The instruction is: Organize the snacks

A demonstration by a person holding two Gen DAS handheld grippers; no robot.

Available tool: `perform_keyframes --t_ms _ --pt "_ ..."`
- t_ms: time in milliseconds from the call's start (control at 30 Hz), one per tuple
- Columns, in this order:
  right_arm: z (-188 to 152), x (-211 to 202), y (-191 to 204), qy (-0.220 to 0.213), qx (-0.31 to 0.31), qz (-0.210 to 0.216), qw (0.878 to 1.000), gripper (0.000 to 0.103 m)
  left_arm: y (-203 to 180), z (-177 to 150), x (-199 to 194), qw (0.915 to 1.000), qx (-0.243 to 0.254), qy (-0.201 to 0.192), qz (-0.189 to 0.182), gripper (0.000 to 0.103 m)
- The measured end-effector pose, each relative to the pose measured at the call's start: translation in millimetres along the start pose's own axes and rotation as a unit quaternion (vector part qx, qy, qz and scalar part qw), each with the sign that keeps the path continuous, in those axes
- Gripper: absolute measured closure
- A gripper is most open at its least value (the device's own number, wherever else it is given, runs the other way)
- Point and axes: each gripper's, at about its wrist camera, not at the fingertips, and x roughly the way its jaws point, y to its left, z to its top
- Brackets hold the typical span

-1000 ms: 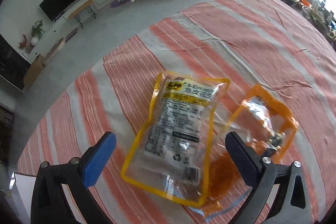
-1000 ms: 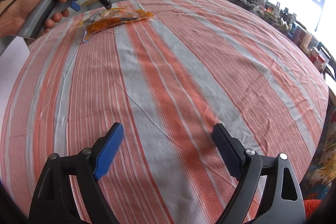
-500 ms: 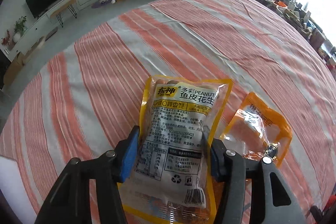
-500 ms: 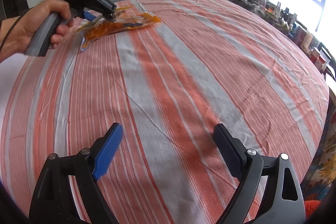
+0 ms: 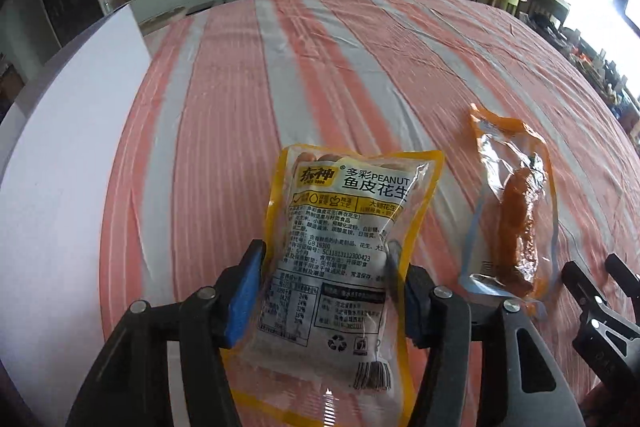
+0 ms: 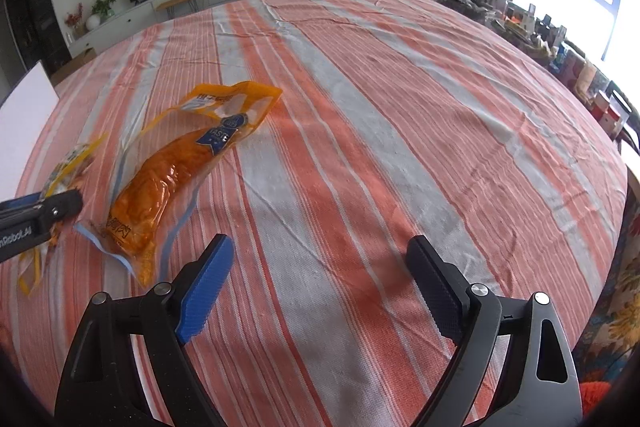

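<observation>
A yellow-edged peanut packet (image 5: pixel 344 227) sits between the pads of my left gripper (image 5: pixel 325 251), which pinch its sides while the jaws are opening. It is held over the striped tablecloth (image 5: pixel 320 67). An orange snack packet (image 5: pixel 516 211) lies flat on the cloth just to its right. In the right wrist view the orange packet (image 6: pixel 172 183) lies left of my right gripper (image 6: pixel 324 267), whose jaws stand open with nothing between them. The peanut packet (image 6: pixel 68 163) and a left finger (image 6: pixel 60 205) show at that view's left edge.
A white board (image 5: pixel 60 167) borders the cloth on the left. Part of the right gripper (image 5: pixel 592 299) shows at the left wrist view's right edge. Chairs, a TV cabinet and cluttered shelves stand beyond the table.
My left gripper closed on the peanut packet and carried it across the cloth toward the right gripper. The orange packet also ended up much nearer. The right gripper stayed still.
</observation>
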Motion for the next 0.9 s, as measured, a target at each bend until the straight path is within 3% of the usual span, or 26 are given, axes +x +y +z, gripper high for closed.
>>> perform_keyframes --t_ms 67,200,500,667,900 --pt "0.4 -0.1 -0.7 0.000 0.000 0.000 1.000 0.012 10.9 -1.4 6.5 0.9998 -0.016 -0.004 -0.012 0.024" --pt "0.2 -0.3 -0.6 0.000 0.000 0.001 1.000 0.012 16.5 0.3 18.8 0.9995 -0.005 -0.029 0.008 0.001" --pt "0.4 0.1 0.1 0.000 0.000 0.001 1.000 0.012 18.0 4.1 24.0 0.9988 -0.030 -0.034 0.020 0.000" --pt "0.6 -0.2 -0.6 0.000 0.000 0.001 1.000 0.012 45.1 1.7 22.6 0.9906 -0.117 -0.042 0.057 0.000" --pt "0.5 -0.2 -0.5 0.000 0.000 0.001 1.000 0.012 42.0 1.6 23.1 0.9914 -0.104 -0.034 0.072 0.000"
